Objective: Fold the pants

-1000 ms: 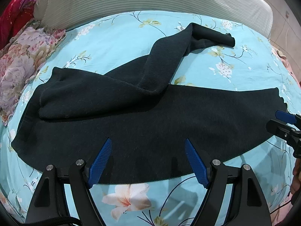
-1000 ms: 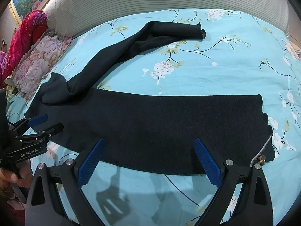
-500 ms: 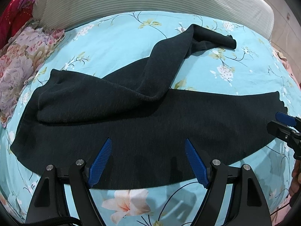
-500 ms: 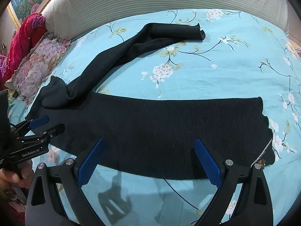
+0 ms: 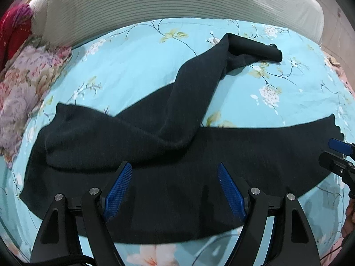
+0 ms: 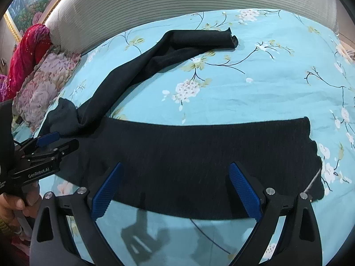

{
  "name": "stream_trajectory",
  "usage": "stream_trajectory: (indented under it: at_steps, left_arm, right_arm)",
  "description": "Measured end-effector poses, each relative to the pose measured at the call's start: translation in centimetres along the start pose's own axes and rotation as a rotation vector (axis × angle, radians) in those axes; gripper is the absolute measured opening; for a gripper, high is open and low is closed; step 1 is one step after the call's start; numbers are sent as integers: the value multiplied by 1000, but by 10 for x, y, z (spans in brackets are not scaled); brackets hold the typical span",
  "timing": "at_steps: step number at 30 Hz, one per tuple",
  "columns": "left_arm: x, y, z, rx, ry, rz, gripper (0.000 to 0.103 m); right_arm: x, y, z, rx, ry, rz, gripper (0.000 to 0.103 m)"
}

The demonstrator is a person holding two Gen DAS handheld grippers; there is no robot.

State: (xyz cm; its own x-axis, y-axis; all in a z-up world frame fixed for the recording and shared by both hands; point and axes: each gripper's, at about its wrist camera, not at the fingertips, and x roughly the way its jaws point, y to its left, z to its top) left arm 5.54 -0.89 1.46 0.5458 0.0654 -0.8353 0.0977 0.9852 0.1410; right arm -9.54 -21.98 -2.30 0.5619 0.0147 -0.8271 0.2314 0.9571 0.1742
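Left wrist view: the black pants (image 5: 155, 177) are spread on the bed (image 5: 133, 71), one leg laid flat in a wide band along the near edge, the other leg (image 5: 199, 88) thrown diagonally away toward the headboard (image 5: 177, 4), its cuff bent over on itself. The waist end is bunched in soft ridges at the left of this view. In the right wrist view the flat leg (image 6: 199, 159) is seen to end at a slightly scalloped hem, where a loose pale thread (image 6: 311, 182) hangs.

The left tool (image 5: 175, 190) is held above the near part of the cloth with its blue ribbed pads spread wide and nothing between them. The right tool (image 6: 175, 190) is likewise spread and empty above the flat leg.

The fabric appears to be a fine dark knit, matte, limp and stretchy, with no crease to guide a fold. From here, only the top layer could be pinched, so that the cloth would slide and the stray leg would be dragged crooked; the sheet, thin and smooth in turquoise with printed blossoms, could be caught along with the knit. The thread might snag on a pad.

Floral pillows (image 6: 44, 84) and a red cloth (image 6: 26, 51) are stacked at the bed's left, against the ribbed, padded headboard.
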Motion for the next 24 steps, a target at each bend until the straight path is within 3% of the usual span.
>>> stream_trajectory:
  at_steps: [11,24]
  left_arm:
    - [18,-28,58,73,-37,-27,80]
    - [85,-56,114,149,34,64,79]
  right_arm:
    - [11,-19,52,64,-30,34,96]
    - [40,-77,164,193,-87,24,92]
